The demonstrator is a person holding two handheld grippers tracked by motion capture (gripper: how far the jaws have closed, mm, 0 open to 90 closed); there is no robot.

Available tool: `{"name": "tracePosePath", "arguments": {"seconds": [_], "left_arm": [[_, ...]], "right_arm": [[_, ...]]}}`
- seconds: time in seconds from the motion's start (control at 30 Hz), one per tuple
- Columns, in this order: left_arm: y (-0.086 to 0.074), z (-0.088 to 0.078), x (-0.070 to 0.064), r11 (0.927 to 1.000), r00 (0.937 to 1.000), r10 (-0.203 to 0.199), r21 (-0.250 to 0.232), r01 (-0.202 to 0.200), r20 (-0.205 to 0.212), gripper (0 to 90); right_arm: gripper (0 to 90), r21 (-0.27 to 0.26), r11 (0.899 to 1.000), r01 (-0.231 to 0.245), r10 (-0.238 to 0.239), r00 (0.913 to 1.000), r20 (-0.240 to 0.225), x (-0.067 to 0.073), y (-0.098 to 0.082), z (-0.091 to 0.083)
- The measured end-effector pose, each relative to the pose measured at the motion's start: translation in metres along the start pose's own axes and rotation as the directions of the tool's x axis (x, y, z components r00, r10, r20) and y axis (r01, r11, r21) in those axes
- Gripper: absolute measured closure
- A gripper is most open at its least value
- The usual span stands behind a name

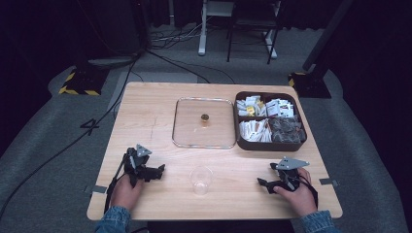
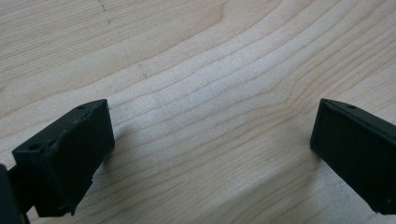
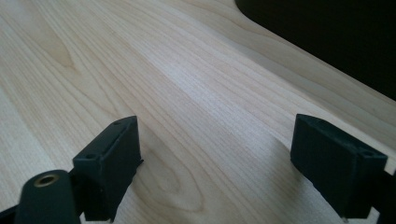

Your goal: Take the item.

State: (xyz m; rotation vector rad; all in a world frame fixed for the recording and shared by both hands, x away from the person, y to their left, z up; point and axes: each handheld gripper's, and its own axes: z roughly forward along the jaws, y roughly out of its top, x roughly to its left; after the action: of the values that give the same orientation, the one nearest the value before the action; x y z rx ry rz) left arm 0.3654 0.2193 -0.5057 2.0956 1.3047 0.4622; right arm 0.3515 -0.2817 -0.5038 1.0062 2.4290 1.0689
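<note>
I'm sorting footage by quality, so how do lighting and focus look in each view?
High view: table lit, surroundings dark, slightly soft. Left gripper view: wood sharp, left hand-held gripper jaws blurred, shadowed. Right gripper view: right hand-held gripper jaws soft, pale glare on wood.

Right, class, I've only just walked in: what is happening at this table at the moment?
A person sits at a wooden table with a claw in each hand. The left claw and right claw both rest open on the wood, holding nothing. Between them stands a clear plastic cup. Farther back a clear lid lies flat beside an open dark box of packets. Nothing is being handled yet.
</note>
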Motion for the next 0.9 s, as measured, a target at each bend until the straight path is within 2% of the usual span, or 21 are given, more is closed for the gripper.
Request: {"name": "tracePosePath", "arguments": {"seconds": [0.03, 0.07, 0.1, 0.23, 0.3, 0.33, 0.37, 0.4, 0.7, 0.9], "left_arm": [[0.000, 0.000, 0.000, 1.0000, 1.0000, 0.000, 0.000, 0.000, 0.000, 0.0], [0.000, 0.000, 0.000, 1.0000, 1.0000, 0.000, 0.000, 0.000, 0.000, 0.0], [0.000, 0.000, 0.000, 1.0000, 1.0000, 0.000, 0.000, 0.000, 0.000, 0.0], [0.000, 0.000, 0.000, 1.0000, 1.0000, 0.000, 0.001, 0.000, -0.001, 0.0], [0.000, 0.000, 0.000, 1.0000, 1.0000, 0.000, 0.001, 0.000, -0.001, 0.0], [0.000, 0.000, 0.000, 1.0000, 1.0000, 0.000, 0.001, 0.000, -0.001, 0.0], [0.000, 0.000, 0.000, 1.0000, 1.0000, 0.000, 0.001, 0.000, -0.001, 0.0], [0.000, 0.000, 0.000, 1.0000, 1.0000, 0.000, 0.000, 0.000, 0.000, 0.0], [0.000, 0.000, 0.000, 1.0000, 1.0000, 0.000, 0.000, 0.000, -0.001, 0.0], [0.000, 0.000, 0.000, 1.0000, 1.0000, 0.000, 0.001, 0.000, -0.001, 0.0]], "right_arm": [[18.8, 0.000, 1.000, 0.000, 0.000, 1.0000, 0.000, 0.000, 0.000, 0.000], [23.7, 0.000, 1.000, -0.009, 0.009, 1.0000, -0.004, 0.001, 0.001, -0.001], [28.1, -0.001, 0.999, -0.032, 0.032, 0.9989, -0.034, 0.002, 0.004, -0.003], [25.3, -0.010, 0.999, -0.033, 0.032, 0.9983, -0.048, 0.004, 0.014, -0.010], [25.6, -0.012, 0.998, -0.062, 0.061, 0.9967, -0.055, 0.005, 0.018, -0.015], [26.9, -0.022, 0.996, -0.091, 0.090, 0.9949, -0.044, 0.006, 0.020, -0.019], [26.9, -0.022, 0.996, -0.091, 0.090, 0.9949, -0.044, 0.006, 0.020, -0.019], [28.3, -0.053, 0.992, -0.114, 0.113, 0.9934, -0.019, 0.006, 0.025, -0.028], [28.3, -0.084, 0.987, -0.138, 0.143, 0.9887, 0.046, -0.003, 0.041, -0.051], [28.3, -0.108, 0.981, -0.164, 0.171, 0.9833, 0.063, -0.011, 0.050, -0.059]]}}
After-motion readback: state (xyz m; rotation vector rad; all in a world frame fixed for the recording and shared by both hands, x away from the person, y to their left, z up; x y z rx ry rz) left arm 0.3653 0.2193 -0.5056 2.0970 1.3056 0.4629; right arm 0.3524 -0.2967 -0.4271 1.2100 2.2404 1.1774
